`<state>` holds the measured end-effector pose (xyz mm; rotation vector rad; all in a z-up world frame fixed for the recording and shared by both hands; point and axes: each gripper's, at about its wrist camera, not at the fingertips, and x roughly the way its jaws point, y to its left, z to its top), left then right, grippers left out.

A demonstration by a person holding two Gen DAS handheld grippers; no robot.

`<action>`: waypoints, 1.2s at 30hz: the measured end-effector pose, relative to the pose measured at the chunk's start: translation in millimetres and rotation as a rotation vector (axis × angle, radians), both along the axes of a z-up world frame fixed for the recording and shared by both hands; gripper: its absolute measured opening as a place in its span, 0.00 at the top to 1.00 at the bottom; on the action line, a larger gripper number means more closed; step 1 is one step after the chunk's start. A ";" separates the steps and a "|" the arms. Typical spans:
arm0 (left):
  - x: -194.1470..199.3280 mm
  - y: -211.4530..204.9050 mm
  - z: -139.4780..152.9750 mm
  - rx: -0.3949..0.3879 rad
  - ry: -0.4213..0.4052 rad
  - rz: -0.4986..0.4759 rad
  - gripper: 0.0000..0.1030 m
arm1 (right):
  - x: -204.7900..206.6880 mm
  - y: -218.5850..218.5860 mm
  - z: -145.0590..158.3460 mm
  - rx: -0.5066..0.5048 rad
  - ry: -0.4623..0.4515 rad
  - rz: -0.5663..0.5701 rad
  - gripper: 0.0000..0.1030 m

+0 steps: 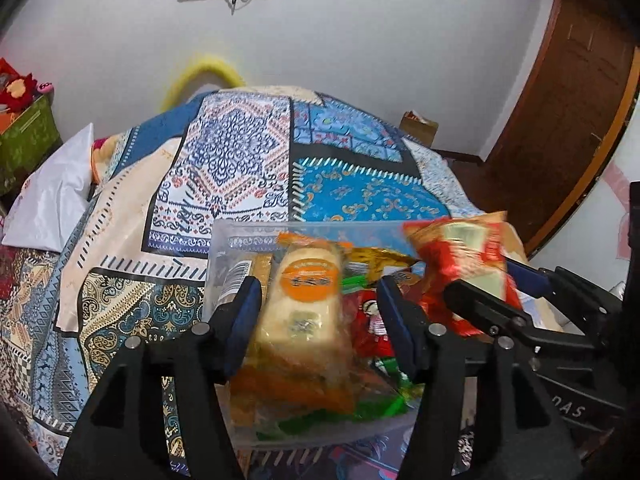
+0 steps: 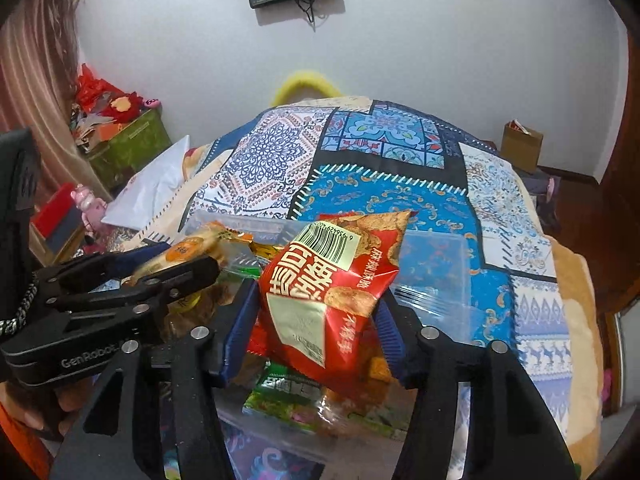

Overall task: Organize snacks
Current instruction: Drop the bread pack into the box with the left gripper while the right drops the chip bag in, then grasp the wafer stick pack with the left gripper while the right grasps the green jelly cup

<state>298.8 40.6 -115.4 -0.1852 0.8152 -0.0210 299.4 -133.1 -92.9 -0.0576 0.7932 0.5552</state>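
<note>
- On the far left of the left wrist view, a white pillow (image 1: 52,196) is seen lying on the patterned bedspread (image 1: 240,152)
- A clear plastic bin (image 1: 224,248) is set on the bedspread and is filled with mixed snack packets
- The left gripper (image 1: 316,312) is held over the bin with its jaws closed on a pale packet with an orange label (image 1: 304,304), which is pinched between the blue pads just above the other snacks
- Red and green packets (image 1: 368,320) are seen in the bin just right of the pale packet
- The right gripper (image 2: 316,316) is positioned beside the left one, its jaws clamped on a red snack bag (image 2: 332,292) with a barcode, which is held tilted above the bin
- A green packet (image 2: 288,392) lies in the bin below the red bag
- At the right, bare clear wall of the bin (image 2: 436,264) is shown
</note>
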 end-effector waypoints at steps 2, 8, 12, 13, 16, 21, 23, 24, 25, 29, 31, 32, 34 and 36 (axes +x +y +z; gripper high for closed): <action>-8.0 1.1 9.1 -0.003 -0.018 -0.003 0.42 | -4.7 -3.6 6.7 0.003 -0.024 -0.011 0.41; -40.1 8.1 35.2 0.004 -0.075 -0.001 0.42 | -23.9 -7.5 23.4 -0.012 -0.074 0.002 0.40; -65.0 16.5 43.6 0.016 -0.097 0.006 0.41 | -42.3 -10.5 30.5 -0.007 -0.093 0.013 0.40; -71.1 18.8 44.3 0.022 -0.097 0.008 0.36 | -45.6 -11.0 30.5 -0.004 -0.093 0.018 0.40; -91.2 26.4 41.6 0.057 -0.092 0.014 0.34 | -60.9 -11.2 29.3 -0.003 -0.090 0.043 0.33; -118.4 41.6 24.2 0.071 -0.039 0.031 0.34 | -87.9 -5.3 19.2 -0.060 -0.109 0.082 0.30; -127.6 47.7 12.5 0.068 -0.004 0.041 0.34 | -97.1 -1.8 11.1 -0.076 -0.099 0.095 0.30; -131.7 50.8 6.2 0.066 0.015 0.045 0.34 | -100.7 0.1 7.0 -0.085 -0.092 0.100 0.30; -136.5 53.8 -1.1 0.061 0.035 0.051 0.34 | -104.1 1.7 3.0 -0.093 -0.085 0.103 0.30; -154.5 63.1 -26.9 0.036 0.098 0.070 0.34 | -116.1 10.1 -19.5 -0.095 -0.017 0.126 0.29; -161.5 65.9 -37.6 0.027 0.122 0.075 0.34 | -120.3 13.6 -29.6 -0.086 0.021 0.136 0.29; -165.4 67.4 -44.7 0.025 0.139 0.080 0.34 | -122.9 15.4 -36.3 -0.080 0.043 0.140 0.29; -169.6 70.0 -55.5 0.022 0.161 0.090 0.34 | -125.6 19.3 -47.9 -0.075 0.087 0.146 0.29; -173.6 72.2 -64.9 0.008 0.180 0.097 0.34 | -127.0 22.8 -56.7 -0.072 0.123 0.154 0.29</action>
